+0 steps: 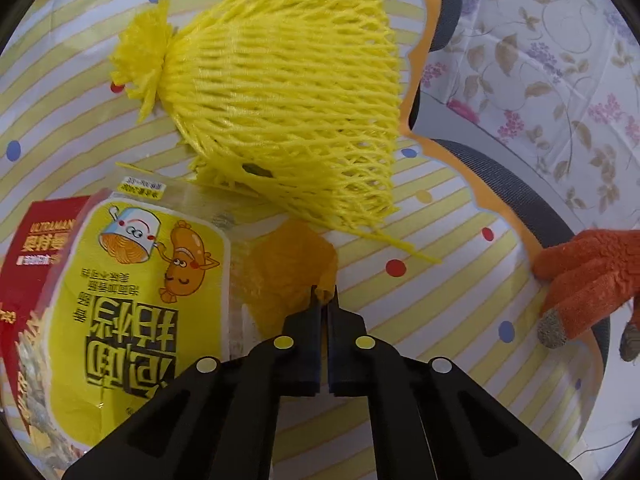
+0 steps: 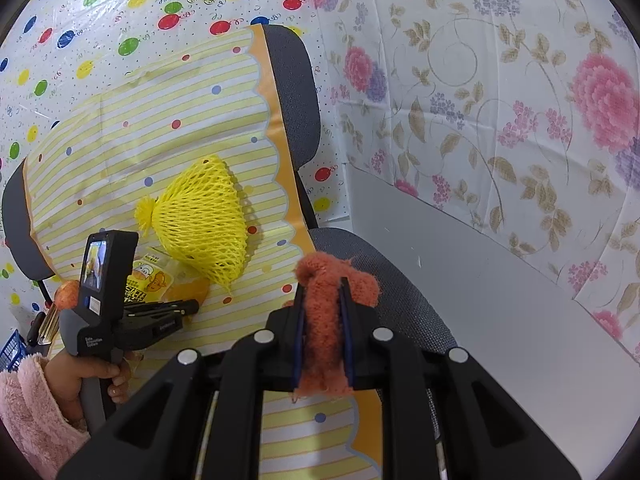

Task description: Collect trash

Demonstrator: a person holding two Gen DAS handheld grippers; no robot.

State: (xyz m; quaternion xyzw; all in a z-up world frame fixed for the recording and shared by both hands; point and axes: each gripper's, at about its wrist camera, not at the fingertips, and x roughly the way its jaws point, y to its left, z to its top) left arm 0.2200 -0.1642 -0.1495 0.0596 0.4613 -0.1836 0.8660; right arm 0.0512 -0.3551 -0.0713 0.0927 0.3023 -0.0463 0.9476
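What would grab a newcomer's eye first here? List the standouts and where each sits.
The yellow foam net dominates, lying on the striped cloth draped over the chair. Just below it, the left claw is pinched on a translucent orange wrapper beside a yellow sausage packet. The right claw grips an orange glove.

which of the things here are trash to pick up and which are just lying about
Likely trash for the job:
- yellow foam net
- yellow noodle wrapper
- orange scrap, pinched by the left gripper
- red packet, partly under the wrapper

Probably not part of it:
- orange glove, clamped in the right gripper
- striped cloth
- grey chair
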